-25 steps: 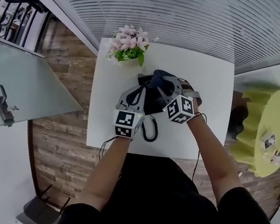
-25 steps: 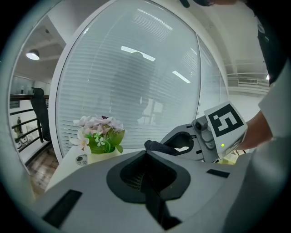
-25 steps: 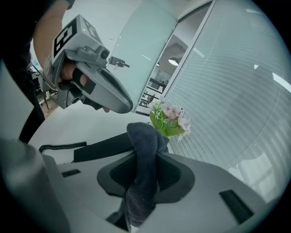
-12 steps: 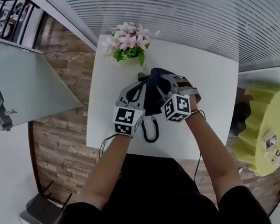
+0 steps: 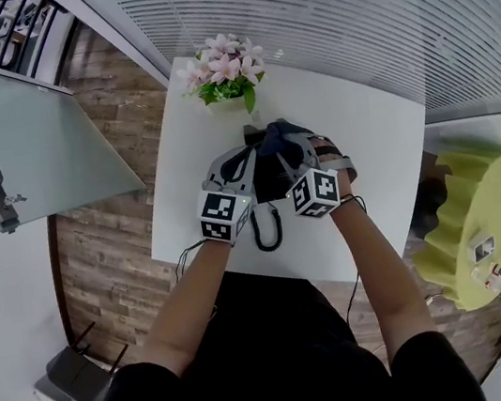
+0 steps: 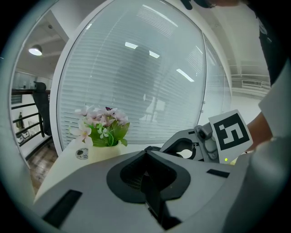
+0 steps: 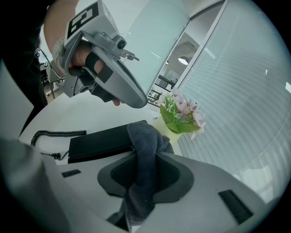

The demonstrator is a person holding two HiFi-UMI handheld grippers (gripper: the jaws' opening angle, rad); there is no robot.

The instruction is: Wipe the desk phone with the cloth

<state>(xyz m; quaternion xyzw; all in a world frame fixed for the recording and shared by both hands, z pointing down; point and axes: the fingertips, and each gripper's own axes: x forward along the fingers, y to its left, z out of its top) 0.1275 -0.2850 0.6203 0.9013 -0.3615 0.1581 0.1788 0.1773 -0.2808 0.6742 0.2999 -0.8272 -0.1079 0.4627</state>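
Right gripper (image 7: 146, 160) pinches cloth (image 7: 144, 139) (dark grey) over desk phone (image 7: 97, 142).

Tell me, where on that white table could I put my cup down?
The widest bare patch of the table lies right of the phone, out to the right edge. A narrower strip runs between the phone and the left edge. The far edge right of the flowers is bare too. The middle is crowded: phone, cloth and coiled cord.
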